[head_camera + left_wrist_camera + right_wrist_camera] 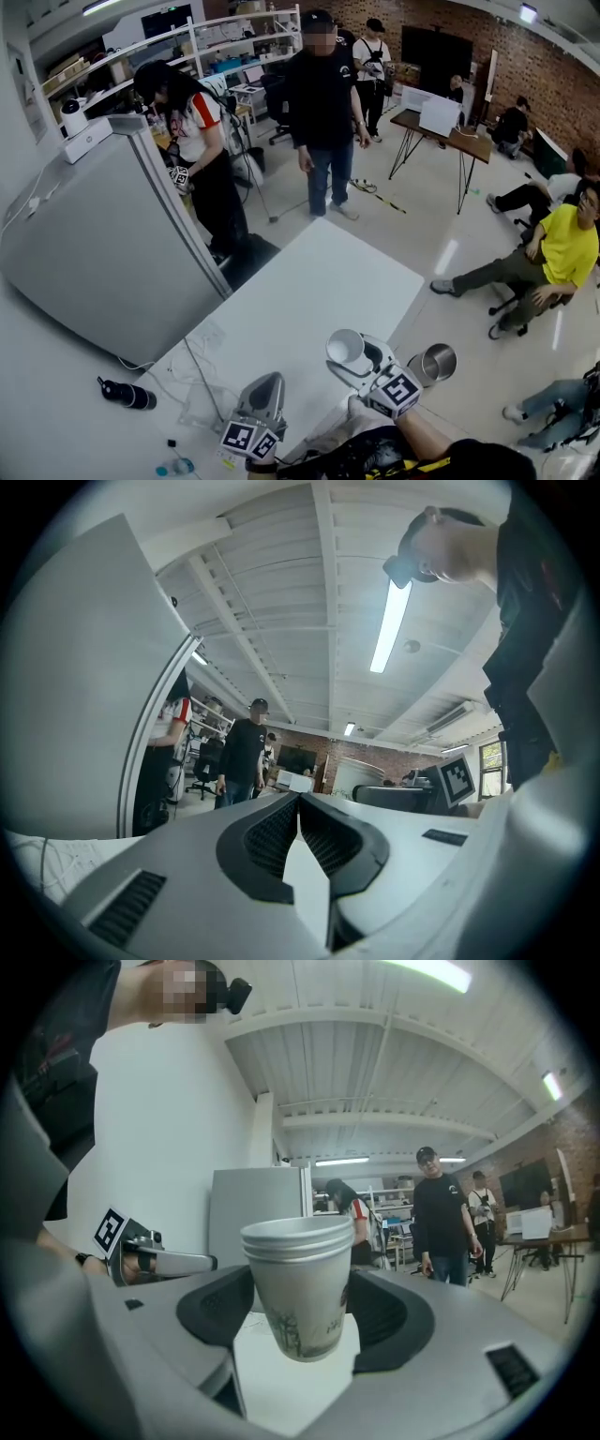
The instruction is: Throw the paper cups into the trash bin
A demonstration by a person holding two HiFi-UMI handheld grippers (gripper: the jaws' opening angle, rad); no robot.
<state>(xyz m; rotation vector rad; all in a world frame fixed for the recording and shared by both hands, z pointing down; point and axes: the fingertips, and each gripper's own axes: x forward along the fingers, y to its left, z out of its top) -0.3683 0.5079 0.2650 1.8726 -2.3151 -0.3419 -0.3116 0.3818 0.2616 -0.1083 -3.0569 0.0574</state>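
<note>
Now, the right gripper (354,361) has its fingers (394,1321) clamped on the nested paper cups (300,1288) over the worktop's (309,281) near right corner. The left gripper (262,398) is clenched, empty. We judge that the stack may slip or separate, or clip the rim of the trash bin (433,364), if let go early.

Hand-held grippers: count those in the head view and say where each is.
2. The left hand-held gripper is over the white table's near edge, jaws shut, empty. The right hand-held gripper, beside it, holds nested paper cups near the metal trash bin.
</note>
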